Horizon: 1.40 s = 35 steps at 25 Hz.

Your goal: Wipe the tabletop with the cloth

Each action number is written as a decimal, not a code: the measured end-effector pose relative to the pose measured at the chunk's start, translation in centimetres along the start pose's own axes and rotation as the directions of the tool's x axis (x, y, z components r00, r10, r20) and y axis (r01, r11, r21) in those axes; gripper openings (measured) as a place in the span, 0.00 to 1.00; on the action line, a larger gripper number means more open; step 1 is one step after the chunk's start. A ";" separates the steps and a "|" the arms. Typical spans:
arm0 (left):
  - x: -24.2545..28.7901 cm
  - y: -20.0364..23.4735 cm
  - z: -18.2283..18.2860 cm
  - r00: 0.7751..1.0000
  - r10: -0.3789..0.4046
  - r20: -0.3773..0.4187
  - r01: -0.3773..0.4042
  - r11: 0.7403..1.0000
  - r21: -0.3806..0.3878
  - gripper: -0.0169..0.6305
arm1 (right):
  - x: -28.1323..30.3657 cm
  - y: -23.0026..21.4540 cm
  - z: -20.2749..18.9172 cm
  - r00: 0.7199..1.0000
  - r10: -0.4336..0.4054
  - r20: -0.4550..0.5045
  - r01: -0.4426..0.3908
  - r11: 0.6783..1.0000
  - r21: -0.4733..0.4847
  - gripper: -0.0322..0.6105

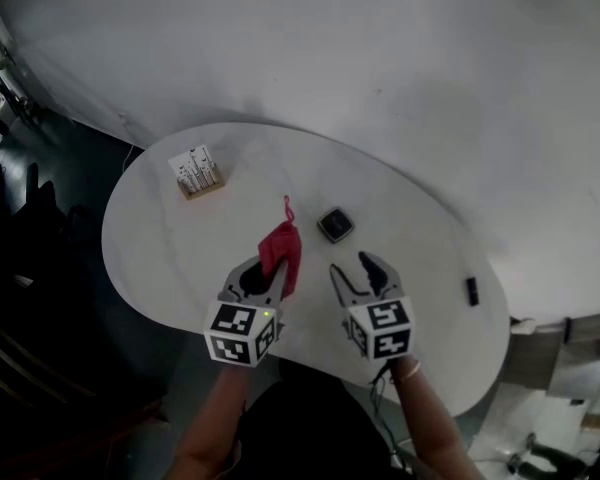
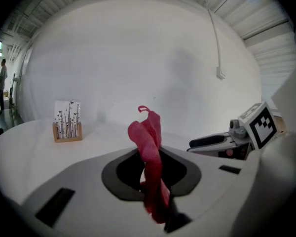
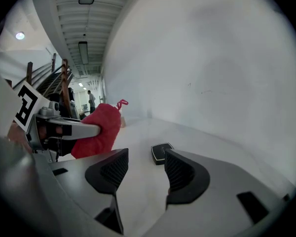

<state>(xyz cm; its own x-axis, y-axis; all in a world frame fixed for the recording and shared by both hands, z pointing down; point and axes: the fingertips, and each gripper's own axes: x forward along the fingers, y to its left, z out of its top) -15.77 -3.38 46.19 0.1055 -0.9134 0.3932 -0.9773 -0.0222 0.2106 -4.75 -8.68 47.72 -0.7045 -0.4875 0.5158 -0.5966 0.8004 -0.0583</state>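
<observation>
A red cloth (image 1: pixel 281 251) hangs bunched from my left gripper (image 1: pixel 267 268), which is shut on it above the near part of the round white table (image 1: pixel 180 248). In the left gripper view the cloth (image 2: pixel 150 162) stands up between the jaws, its loop at the top. My right gripper (image 1: pixel 352 272) hovers beside it to the right, open with nothing between its pads (image 3: pixel 180 172). From the right gripper view the cloth (image 3: pixel 98 130) shows at left, under the left gripper's finger (image 3: pixel 69 129).
A small black square object (image 1: pixel 336 225) lies on the table just beyond my right gripper, also seen as the black object (image 3: pixel 161 152). A wooden card holder (image 1: pixel 198 172) stands at the far left. A small dark item (image 1: pixel 472 291) sits near the right edge.
</observation>
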 end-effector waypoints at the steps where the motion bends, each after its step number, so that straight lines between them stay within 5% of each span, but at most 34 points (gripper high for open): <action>1: 0.7 0.0 0.2 1.000 -0.004 -0.004 0.004 1.000 -0.001 0.12 | 0.6 -0.4 0.0 1.000 0.002 -0.011 -0.002 1.000 -0.008 0.37; 18: 7.7 1.5 1.4 1.000 -0.005 -0.026 0.004 0.999 -0.033 0.12 | 9.2 -3.9 -1.2 0.980 0.016 -0.198 -0.065 0.968 -0.244 0.50; 35: 8.6 2.7 1.0 0.999 0.011 -0.036 -0.013 0.998 -0.056 0.12 | 11.5 -4.0 -3.3 0.926 0.101 -0.364 -0.178 0.966 -0.185 0.52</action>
<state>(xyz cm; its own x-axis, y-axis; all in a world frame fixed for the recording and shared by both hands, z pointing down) -17.67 -11.76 49.22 0.1010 -0.8983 0.4277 -0.9668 0.0127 0.2551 -9.22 -16.29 56.67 -0.5730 -0.2435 0.7826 -0.3798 0.9250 0.0097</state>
